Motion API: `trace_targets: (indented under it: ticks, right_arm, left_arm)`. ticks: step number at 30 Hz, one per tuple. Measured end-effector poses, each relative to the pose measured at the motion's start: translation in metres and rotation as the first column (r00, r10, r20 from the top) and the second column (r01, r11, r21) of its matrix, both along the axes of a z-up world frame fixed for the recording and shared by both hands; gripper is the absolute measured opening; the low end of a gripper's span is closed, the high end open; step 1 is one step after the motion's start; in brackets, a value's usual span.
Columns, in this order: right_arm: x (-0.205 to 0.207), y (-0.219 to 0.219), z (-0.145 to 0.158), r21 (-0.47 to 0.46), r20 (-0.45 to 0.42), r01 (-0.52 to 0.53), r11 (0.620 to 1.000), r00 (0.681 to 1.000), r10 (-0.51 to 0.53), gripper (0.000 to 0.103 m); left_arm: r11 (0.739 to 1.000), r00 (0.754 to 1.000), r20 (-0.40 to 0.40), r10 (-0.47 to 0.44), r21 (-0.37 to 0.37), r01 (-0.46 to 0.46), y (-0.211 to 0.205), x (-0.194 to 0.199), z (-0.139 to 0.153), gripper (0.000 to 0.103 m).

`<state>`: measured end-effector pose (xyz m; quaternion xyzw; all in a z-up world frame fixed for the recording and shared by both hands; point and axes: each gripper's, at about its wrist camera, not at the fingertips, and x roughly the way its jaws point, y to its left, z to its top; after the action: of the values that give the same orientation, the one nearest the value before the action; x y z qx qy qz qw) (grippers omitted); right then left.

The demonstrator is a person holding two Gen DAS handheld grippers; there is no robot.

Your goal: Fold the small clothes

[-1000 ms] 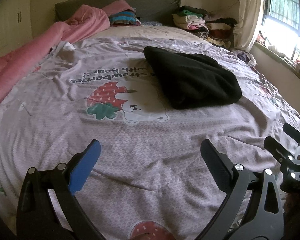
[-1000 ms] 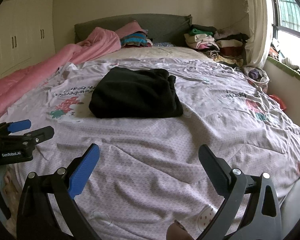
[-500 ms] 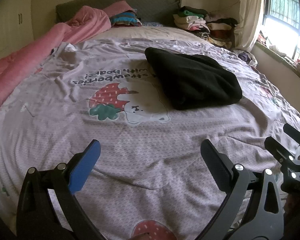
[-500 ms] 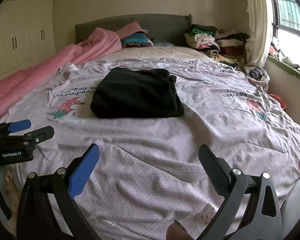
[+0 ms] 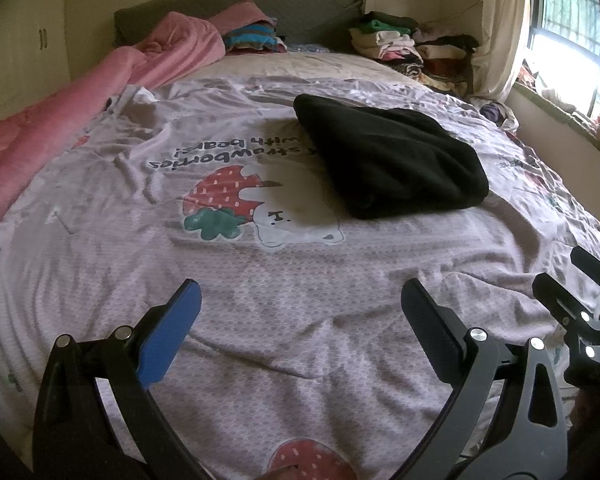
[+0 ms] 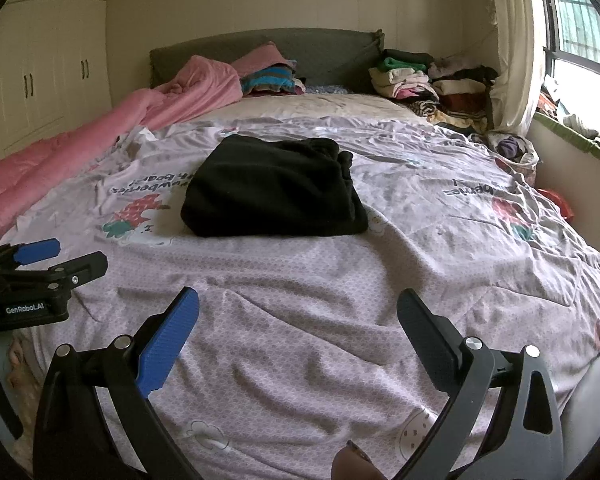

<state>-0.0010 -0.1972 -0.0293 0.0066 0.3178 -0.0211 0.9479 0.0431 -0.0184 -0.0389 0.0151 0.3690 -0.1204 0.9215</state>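
A folded black garment lies on the lilac printed bedspread, towards the middle of the bed; it also shows in the right wrist view. My left gripper is open and empty, low over the near part of the bed, well short of the garment. My right gripper is open and empty too, near the bed's foot. Each gripper shows in the other's view: the right one at the right edge, the left one at the left edge.
A pink quilt runs along the left side. Stacks of folded clothes sit by the grey headboard, with a striped pile beside the quilt. A window and curtain are on the right, wardrobes on the left.
Both views have drifted slightly, with the garment shifting a little in frame. Both grippers stay open and empty, and the garment has not been touched.
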Motion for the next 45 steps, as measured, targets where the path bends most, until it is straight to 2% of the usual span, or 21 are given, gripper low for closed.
trace_targets:
  ticks: [31, 35, 38, 40, 42, 44, 45]
  right_arm:
    - [0.001, 0.005, -0.003, 0.000, -0.009, -0.005, 1.000, 1.000, 0.005, 0.099]
    - [0.000, 0.000, -0.002, -0.001, -0.005, 0.022, 1.000, 1.000, -0.022, 0.099]
    - [-0.005, -0.022, 0.001, 0.006, 0.010, 0.115, 0.993, 0.993, -0.115, 0.099]
    - [-0.014, -0.052, 0.004, -0.003, 0.026, 0.234, 0.972, 0.972, -0.233, 0.099]
    - [-0.023, -0.089, 0.006, -0.001, 0.023, 0.349, 0.937, 0.937, -0.349, 0.099]
    - [-0.040, -0.150, 0.002, 0.007, -0.005, 0.514, 0.858, 0.858, -0.514, 0.099]
    - [-0.050, -0.179, 0.000, 0.006, -0.018, 0.590, 0.808, 0.808, -0.589, 0.099]
  left_arm:
    - [1.000, 1.000, -0.011, -0.007, 0.002, 0.007, 0.002, -0.001, -0.001, 0.094]
    - [1.000, 0.999, -0.044, -0.001, -0.001, 0.001, 0.006, 0.003, -0.006, 0.094]
    - [0.999, 0.996, -0.075, 0.044, 0.024, -0.042, 0.015, 0.011, -0.011, 0.094]
    - [0.997, 0.993, -0.087, 0.075, -0.004, -0.076, 0.033, 0.022, -0.011, 0.094]
    - [0.990, 0.986, -0.092, 0.140, 0.000, -0.141, 0.068, 0.043, -0.010, 0.094]
    - [0.974, 0.969, -0.103, 0.224, -0.005, -0.225, 0.120, 0.066, -0.006, 0.094]
    - [0.962, 0.956, -0.110, 0.271, -0.003, -0.273, 0.150, 0.078, -0.005, 0.094]
